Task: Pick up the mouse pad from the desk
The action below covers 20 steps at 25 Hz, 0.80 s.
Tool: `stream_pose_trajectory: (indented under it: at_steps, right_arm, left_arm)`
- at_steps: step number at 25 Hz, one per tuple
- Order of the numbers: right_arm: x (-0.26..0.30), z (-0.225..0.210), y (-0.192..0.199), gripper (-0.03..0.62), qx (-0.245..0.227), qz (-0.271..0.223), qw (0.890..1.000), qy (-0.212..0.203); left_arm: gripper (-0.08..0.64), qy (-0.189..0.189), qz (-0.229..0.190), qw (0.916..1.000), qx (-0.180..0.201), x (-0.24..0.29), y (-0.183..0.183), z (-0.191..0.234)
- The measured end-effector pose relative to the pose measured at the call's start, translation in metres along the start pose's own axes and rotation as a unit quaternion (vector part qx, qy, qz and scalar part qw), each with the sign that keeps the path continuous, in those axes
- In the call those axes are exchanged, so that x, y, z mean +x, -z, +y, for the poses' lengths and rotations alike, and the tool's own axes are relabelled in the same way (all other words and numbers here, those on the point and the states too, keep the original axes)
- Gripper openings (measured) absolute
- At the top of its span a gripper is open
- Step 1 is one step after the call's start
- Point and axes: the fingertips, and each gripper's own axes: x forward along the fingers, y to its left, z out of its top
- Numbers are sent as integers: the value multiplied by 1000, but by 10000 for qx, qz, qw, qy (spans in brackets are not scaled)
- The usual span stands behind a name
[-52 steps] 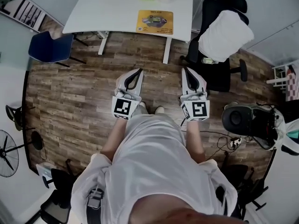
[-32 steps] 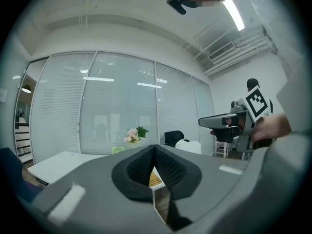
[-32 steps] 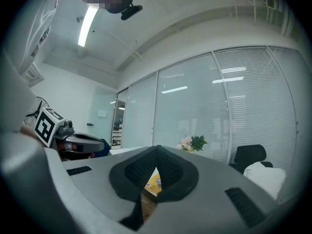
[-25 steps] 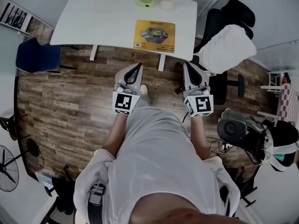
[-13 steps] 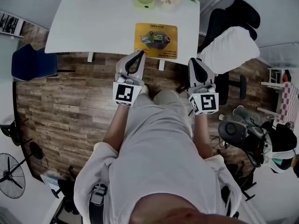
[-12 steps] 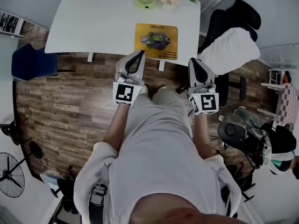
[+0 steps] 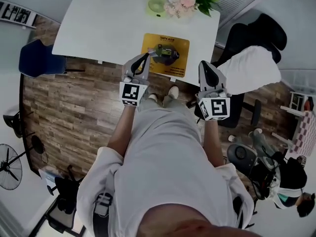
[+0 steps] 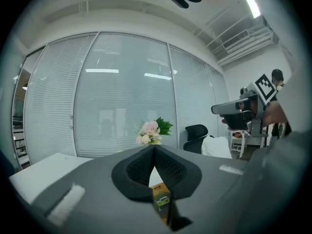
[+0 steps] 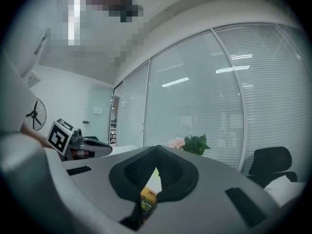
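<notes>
Both claws nearing table since earlier: left claw, right claw staying shut, empty. Head view showing whole mouse pad; gripper views only sliver.

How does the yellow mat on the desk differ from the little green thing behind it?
The mouse pad is yellow and rectangular with a printed picture; the green dish is pale and round. The mouse pad lies near the front edge of the desk; the green dish sits at the far edge beside the flowers. Both rest on the white desk.
</notes>
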Motion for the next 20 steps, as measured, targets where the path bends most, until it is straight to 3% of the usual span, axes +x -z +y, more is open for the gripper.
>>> stream_pose_trajectory:
  at_steps: [4,7,13,20]
  right_arm:
    - [10,-21,7,-2,25,-1,9997,-248]
    - [14,-37,14,-2,79,51,9995,-293]
    - [18,-55,29,-2,268,185,9993,-201]
    - [30,-58,28,-2,324,297,9990,-45]
  left_arm:
    - [-6,-241,406,9989,-3,33,32,10]
    - [79,-393,741,9965,-25,59,58,23]
    - [200,-371,1517,9877,-49,103,124,47]
    - [304,-188,2306,9712,-573,143,192,70]
